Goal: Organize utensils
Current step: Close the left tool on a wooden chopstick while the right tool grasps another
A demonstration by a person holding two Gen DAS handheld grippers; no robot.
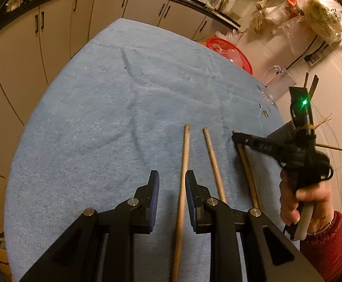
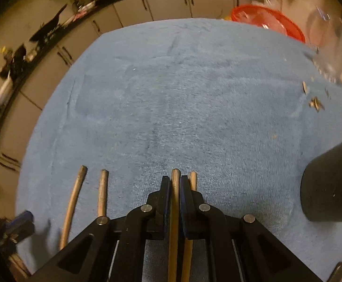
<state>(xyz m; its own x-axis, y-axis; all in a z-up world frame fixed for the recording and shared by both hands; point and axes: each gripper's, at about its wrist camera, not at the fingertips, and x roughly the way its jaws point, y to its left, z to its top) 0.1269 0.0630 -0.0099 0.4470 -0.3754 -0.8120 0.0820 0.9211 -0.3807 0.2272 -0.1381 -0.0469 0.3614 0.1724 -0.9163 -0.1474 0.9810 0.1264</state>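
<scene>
My right gripper [image 2: 175,185] pinches one thin wooden chopstick [image 2: 173,223] lying on the blue terry table cloth [image 2: 171,105], its twin [image 2: 192,181] just beside. My left gripper [image 1: 172,183] is narrowly parted around the leftmost wooden chopstick [image 1: 182,176], pads not touching. I'd lift level and slowly, keeping the neighbour undisturbed, towards the black cylindrical holder [image 2: 332,183] right of the sticks.

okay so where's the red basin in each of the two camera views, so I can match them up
Left wrist view: the red basin sits upper right of centre, at the far right edge of the blue cloth.
Right wrist view: the red basin is near the top right, blurred, just past the cloth's far edge.
Shared landmark: the clear plastic pitcher to the right of the basin, blurred in the right wrist view.
</scene>
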